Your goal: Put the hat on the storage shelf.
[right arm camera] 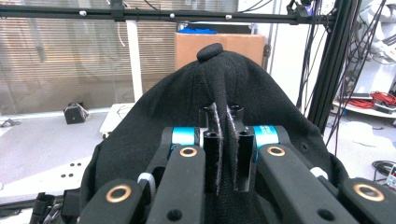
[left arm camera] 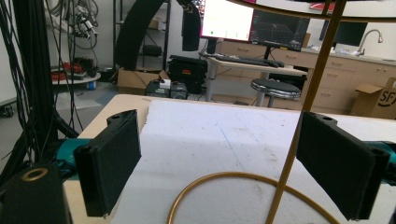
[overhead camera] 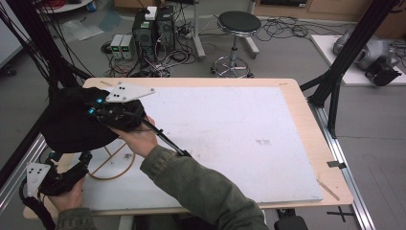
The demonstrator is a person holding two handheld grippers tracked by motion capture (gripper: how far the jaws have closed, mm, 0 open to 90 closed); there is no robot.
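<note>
Right gripper (overhead camera: 98,111) clamped on a pinch of fabric of the black cap (overhead camera: 72,125); in the right gripper view the two pads stand nearly together with a fold of cloth squeezed between them, the cap (right arm camera: 219,93) draped over and beyond the jaws, its crown button uppermost. In the high view the cap hangs at the table's left edge, overlapping the rim of the wooden tabletop (overhead camera: 306,124) and the left margin of the white foam board (overhead camera: 225,139). Left gripper (overhead camera: 84,160) low at the near-left corner, jaws wide apart; in the left gripper view its pads (left arm camera: 114,163) flank a thin brass-coloured upright rod (left arm camera: 308,93) without pressing on it; the rod runs just beside the right-hand pad, contact there not resolvable. The rod rises from a brass ring base (left arm camera: 224,179) lying flat on the board; same ring (overhead camera: 115,165) seen in the high view between the two hands, partly under the right sleeve (overhead camera: 196,184); probably a wire stand, its top hidden under the cap. Open room: the whole centre and right of the board is bare, out to the far and right edges; near-left corner crowded by both grippers, cap and ring; black frame struts (overhead camera: 33,52) stand close off the left edge.
</note>
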